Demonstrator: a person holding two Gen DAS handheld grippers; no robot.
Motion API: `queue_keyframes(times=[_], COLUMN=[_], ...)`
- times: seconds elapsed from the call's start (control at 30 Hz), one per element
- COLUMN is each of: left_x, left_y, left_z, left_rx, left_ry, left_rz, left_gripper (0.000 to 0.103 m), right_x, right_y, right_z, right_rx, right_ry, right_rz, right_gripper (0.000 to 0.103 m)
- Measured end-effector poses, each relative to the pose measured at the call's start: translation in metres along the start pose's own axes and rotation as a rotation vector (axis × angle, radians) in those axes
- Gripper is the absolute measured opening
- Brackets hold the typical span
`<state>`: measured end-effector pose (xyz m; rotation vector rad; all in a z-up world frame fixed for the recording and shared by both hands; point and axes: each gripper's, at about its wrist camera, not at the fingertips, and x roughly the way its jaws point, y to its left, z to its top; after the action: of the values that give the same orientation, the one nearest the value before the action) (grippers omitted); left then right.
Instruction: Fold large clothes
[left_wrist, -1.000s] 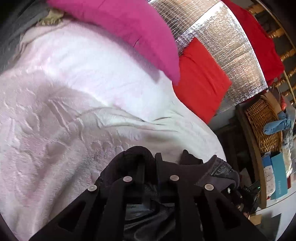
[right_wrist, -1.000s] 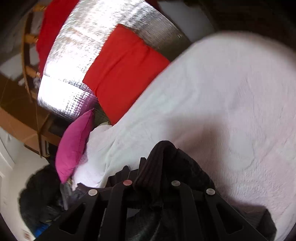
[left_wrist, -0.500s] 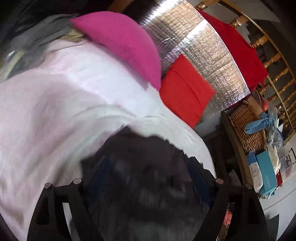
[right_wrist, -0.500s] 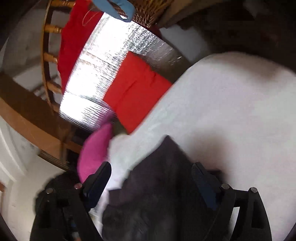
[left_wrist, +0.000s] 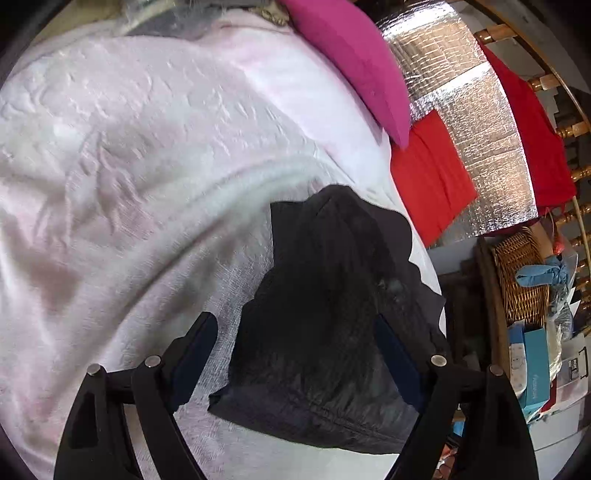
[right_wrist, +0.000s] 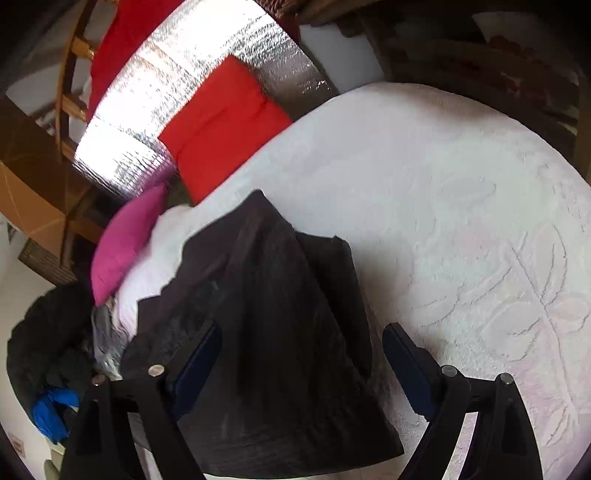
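A dark, nearly black garment (left_wrist: 325, 317) lies bunched in a folded heap on the pale pink-white bedspread (left_wrist: 129, 166). My left gripper (left_wrist: 295, 343) is open, its fingers spread wide on either side of the garment and above it. In the right wrist view the same garment (right_wrist: 273, 332) lies on the bedspread (right_wrist: 461, 221). My right gripper (right_wrist: 301, 354) is open too, with its fingers spread either side of the heap. Neither gripper holds anything.
A magenta pillow (left_wrist: 354, 62) and a red cushion (left_wrist: 428, 173) lean on a silver foil panel (left_wrist: 480, 147) at the bed's head. A wicker basket (left_wrist: 521, 273) and boxes stand beside the bed. Dark clothes (right_wrist: 48, 350) are piled off the bed's edge.
Both grippers were shut on the dark garment a second ago. They have opened and let it go, then drawn back; the garment now rests on the bed.
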<state>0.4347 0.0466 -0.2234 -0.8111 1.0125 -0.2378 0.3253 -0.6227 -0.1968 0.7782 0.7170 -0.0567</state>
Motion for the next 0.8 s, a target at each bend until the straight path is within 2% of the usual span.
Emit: queue_keyframes(times=[0.03,0.1,0.17,0.2,0.23,0.27,0.3,0.37,0.47,0.53,0.6,0.67,0.7,0.73,0.8], left_x=[0.004,0.008,0.011,0.013,0.016,0.018,0.019,0.020,0.017,0.014,0.020,0.033,0.039,0.041,0.033], left_y=[-0.002,-0.008,-0.013,-0.014,-0.015,-0.016,-0.019,-0.026,-0.042,-0.049,-0.048,-0.040,-0.034,-0.031,-0.029], left_z=[0.001,0.001,0.001,0.002,0.003,0.005,0.006,0.010,0.016,0.018,0.022,0.024,0.024,0.025,0.025], left_rx=[0.018,0.049,0.079,0.092,0.102,0.109,0.119,0.144,0.198,0.225,0.232,0.216,0.182,0.155,0.116], left_ry=[-0.002,-0.002,-0.009,-0.013,-0.018,-0.025,-0.033,-0.055,-0.107,-0.156,-0.181,-0.142,-0.108,-0.090,-0.081], left_rz=[-0.003,-0.005,0.012,0.021,0.035,0.036,0.028,0.020,0.004,0.011,0.067,0.131,0.140,0.133,0.105], left_gripper=[0.082,0.061,0.050,0.043,0.039,0.030,0.025,0.021,0.020,0.020,0.021,0.025,0.026,0.026,0.030], right_x=[0.000,0.004,0.016,0.027,0.036,0.043,0.044,0.035,0.010,0.005,0.017,0.041,0.045,0.042,0.026], right_y=[0.003,0.018,0.026,0.028,0.029,0.030,0.033,0.043,0.051,0.051,0.040,0.020,0.010,0.007,0.005], right_z=[0.000,0.003,0.002,0.000,-0.003,-0.005,-0.006,-0.004,0.001,0.000,-0.002,-0.008,-0.010,-0.009,-0.006], right_rx=[-0.017,-0.079,-0.124,-0.140,-0.150,-0.164,-0.175,-0.211,-0.195,-0.197,-0.180,-0.125,-0.081,-0.059,-0.013], right_ry=[-0.011,-0.022,0.013,0.051,0.085,0.112,0.106,0.062,-0.037,-0.072,-0.048,0.032,0.057,0.053,0.045], right_rz=[-0.002,-0.019,-0.044,-0.063,-0.079,-0.100,-0.123,-0.148,-0.127,-0.149,-0.183,-0.185,-0.155,-0.134,-0.077], right_gripper=[0.090,0.090,0.086,0.065,0.047,0.028,0.023,0.016,0.015,0.014,0.014,0.016,0.020,0.020,0.022])
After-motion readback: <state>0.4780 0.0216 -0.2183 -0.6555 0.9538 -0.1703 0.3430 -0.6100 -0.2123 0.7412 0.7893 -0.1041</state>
